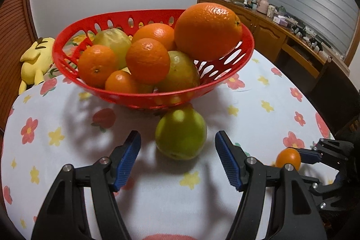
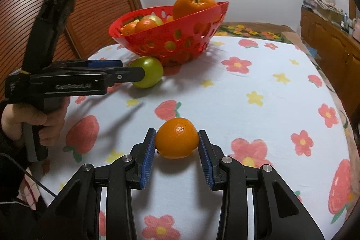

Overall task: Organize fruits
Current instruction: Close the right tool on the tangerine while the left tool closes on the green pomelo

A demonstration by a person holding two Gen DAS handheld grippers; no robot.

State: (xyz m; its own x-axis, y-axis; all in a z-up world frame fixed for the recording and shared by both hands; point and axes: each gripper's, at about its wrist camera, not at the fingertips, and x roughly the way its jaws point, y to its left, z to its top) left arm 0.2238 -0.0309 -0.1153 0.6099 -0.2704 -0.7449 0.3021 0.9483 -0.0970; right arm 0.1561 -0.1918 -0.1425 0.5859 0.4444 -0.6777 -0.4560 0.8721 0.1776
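The right gripper (image 2: 176,142) has its blue ribbed fingers (image 2: 148,159) closed on a small round orange tangerine (image 2: 177,141), pads pressing its two sides while the fruit sits low over the bench with the white flower-and-strawberry printed cloth (image 2: 258,82); whether it has left the cloth I cannot quite tell from here. The left gripper (image 1: 177,147) stands with its fingers (image 1: 126,161) apart, either side of a round green citrus fruit (image 1: 181,134) that lies on the cloth just in front of the red perforated plastic basket (image 1: 155,98), touching neither pad.

The basket is the worry. It is already heaped: a large glossy orange (image 1: 208,30) rides high on the right rim, above the others. Dropping another fruit onto that pile could nudge it over the edge and send it rolling off the bench. The basket also seems lifted at one side, as if the green fruit were wedged under its lip; pulling that fruit away may rock the whole bowl. The tangerine is gripped near the fingertips, so a quick swing could squeeze it out. The two grippers work near each other and could clash on the way to the basket.
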